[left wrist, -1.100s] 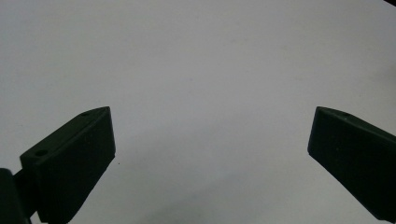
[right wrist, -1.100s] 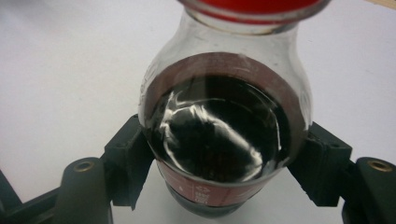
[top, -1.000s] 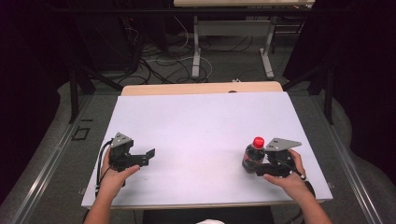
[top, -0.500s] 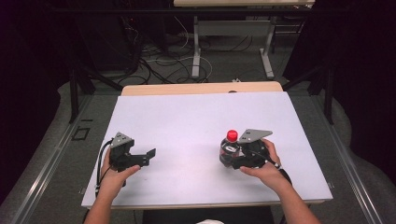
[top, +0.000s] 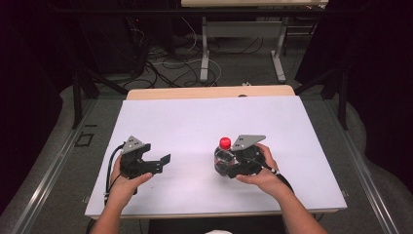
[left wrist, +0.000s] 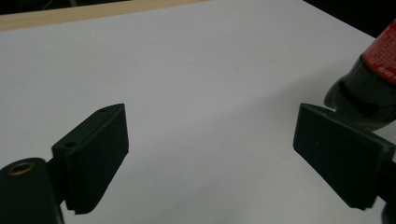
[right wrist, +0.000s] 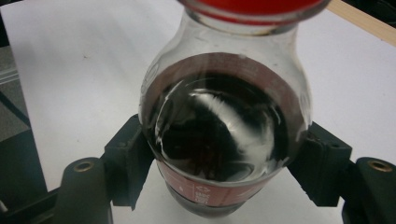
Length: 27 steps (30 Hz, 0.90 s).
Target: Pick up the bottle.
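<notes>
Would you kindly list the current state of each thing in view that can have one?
cola bottle: red cap on, part full of dark drink, upright, clamped in the right gripper.
right gripper: shut on the bottle's body.
left gripper: open, jaws just been closing, nothing between its fingers.
table: white top, bare apart from the bottle.

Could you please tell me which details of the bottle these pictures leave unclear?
- Bottle base: right tool view, cut off by the bottom edge.
- Cap top: right tool view, cut off by the top edge.
- Label text: left tool view, blurred and cut off at the right edge.
- Bottle's lower body: high view, hidden behind the right tool.
</notes>
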Tool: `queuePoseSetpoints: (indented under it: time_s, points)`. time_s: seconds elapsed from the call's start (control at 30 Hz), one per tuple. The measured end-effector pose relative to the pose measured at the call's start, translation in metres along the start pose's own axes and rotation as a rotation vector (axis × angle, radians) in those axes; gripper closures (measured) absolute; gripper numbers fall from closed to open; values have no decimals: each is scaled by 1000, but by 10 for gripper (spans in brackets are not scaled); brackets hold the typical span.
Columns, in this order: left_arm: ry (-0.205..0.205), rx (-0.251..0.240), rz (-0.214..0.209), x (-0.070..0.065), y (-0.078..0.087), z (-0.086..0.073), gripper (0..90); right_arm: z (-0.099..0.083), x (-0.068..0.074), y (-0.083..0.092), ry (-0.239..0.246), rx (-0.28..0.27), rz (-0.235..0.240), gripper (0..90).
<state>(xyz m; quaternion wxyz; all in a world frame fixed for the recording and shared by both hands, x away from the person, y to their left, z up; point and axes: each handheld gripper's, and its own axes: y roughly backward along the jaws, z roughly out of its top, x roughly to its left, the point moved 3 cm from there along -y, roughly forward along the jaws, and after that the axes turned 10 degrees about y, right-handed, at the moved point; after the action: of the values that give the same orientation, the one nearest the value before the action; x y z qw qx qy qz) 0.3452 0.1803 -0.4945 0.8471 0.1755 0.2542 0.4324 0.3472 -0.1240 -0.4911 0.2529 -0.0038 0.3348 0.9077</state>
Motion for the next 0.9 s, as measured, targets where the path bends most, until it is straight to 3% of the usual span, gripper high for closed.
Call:
queuePoseSetpoints:
  time_s: [0.07,0.2,0.27,0.4,0.5,0.6,0.7,0.8,0.9]
  points:
    - [-38,7,-30,-13,0,6,162,2,3,-1,9,-5,6,295]
    - [-53,18,-71,-26,-2,13,184,3,5,-2,8,-1,23,295]
    - [-81,19,-101,-39,-5,21,196,4,7,-3,25,-5,29,295]
    - [-88,29,-146,-54,-7,27,248,4,10,-4,17,-4,37,295]
    - [-132,60,-201,-71,-10,34,271,3,13,-4,13,14,49,295]
    - [-155,55,-237,-82,-13,39,279,2,15,-6,12,19,59,295]
    - [-156,60,-260,-89,-12,42,314,1,15,-7,14,12,59,294]
    - [-158,83,-330,-100,-11,48,340,0,15,-8,24,8,63,295]
    - [-160,95,-349,-106,-12,51,363,0,16,-7,24,5,63,294]
